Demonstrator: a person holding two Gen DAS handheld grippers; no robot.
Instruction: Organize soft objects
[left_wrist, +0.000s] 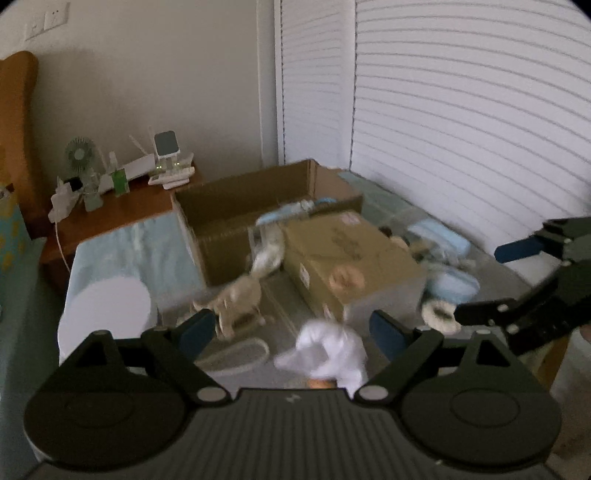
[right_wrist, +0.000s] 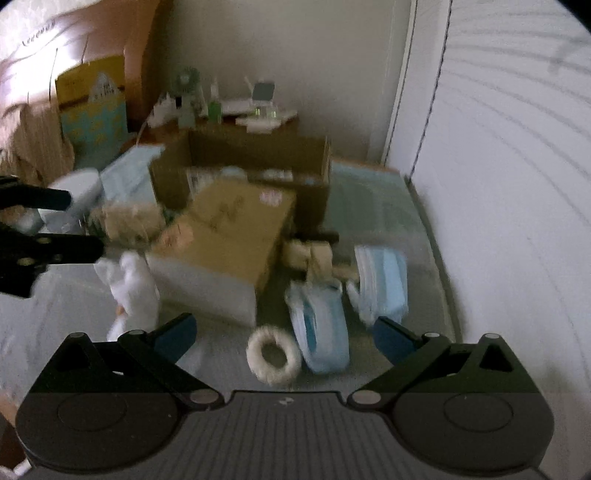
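Note:
Soft objects lie on a grey-green bed. A white soft toy (left_wrist: 325, 350) lies between my open left gripper's (left_wrist: 293, 328) fingers, close to the camera; it also shows in the right wrist view (right_wrist: 133, 284). A beige plush animal (left_wrist: 240, 299) lies ahead to the left. A fuzzy white ring (right_wrist: 273, 356) lies between my open, empty right gripper's (right_wrist: 286, 334) fingers, with light blue slippers (right_wrist: 325, 328) and a blue folded cloth (right_wrist: 384, 280) beyond. The right gripper also shows in the left wrist view (left_wrist: 491, 280).
A closed cardboard box (left_wrist: 351, 254) sits mid-bed, an open cardboard box (left_wrist: 236, 214) behind it. A white cylinder (left_wrist: 107, 314) stands at the left. A wooden nightstand (left_wrist: 122, 210) with a fan and gadgets is at the back. White louvred doors (left_wrist: 461, 122) line the right.

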